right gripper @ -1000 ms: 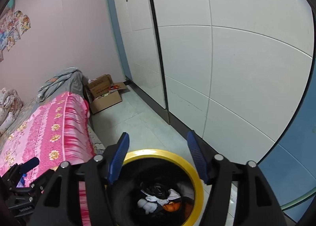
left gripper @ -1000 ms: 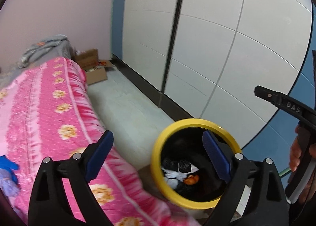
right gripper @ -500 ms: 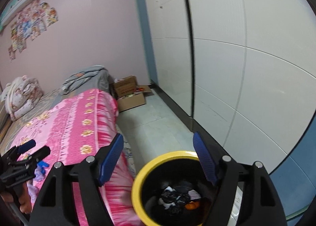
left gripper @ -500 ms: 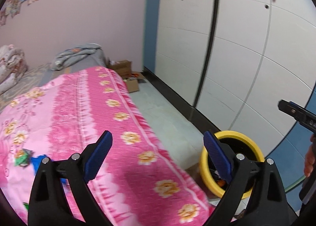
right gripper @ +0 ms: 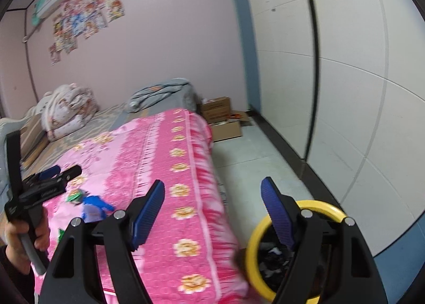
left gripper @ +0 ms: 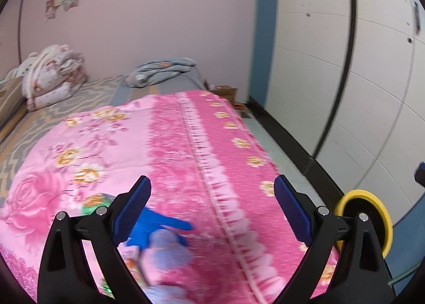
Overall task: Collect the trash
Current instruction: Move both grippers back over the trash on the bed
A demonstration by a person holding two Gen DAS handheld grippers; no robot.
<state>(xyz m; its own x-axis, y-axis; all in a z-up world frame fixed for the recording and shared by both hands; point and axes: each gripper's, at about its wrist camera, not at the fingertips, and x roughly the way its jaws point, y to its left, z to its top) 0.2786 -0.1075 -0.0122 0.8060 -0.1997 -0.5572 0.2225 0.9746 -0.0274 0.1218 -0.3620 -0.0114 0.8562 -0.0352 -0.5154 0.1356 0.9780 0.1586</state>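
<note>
The left tongs gaped empty over the pink bedspread, the blue wrapper lying just below-left between their pads; the right tongs, jaws just widened and empty, hung farther off beside the yellow-rimmed bin.

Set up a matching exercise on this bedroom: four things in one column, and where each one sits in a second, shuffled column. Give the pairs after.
Things
1. blue scrap
2. yellow-rimmed bin
3. cardboard boxes
4. stickers

Places
A. on the pink wall
B. on the floor beside the bed's near end
C. on the pink flowered blanket
D. on the floor past the bed's far end

Pairs: 1-C, 2-B, 3-D, 4-A
</note>
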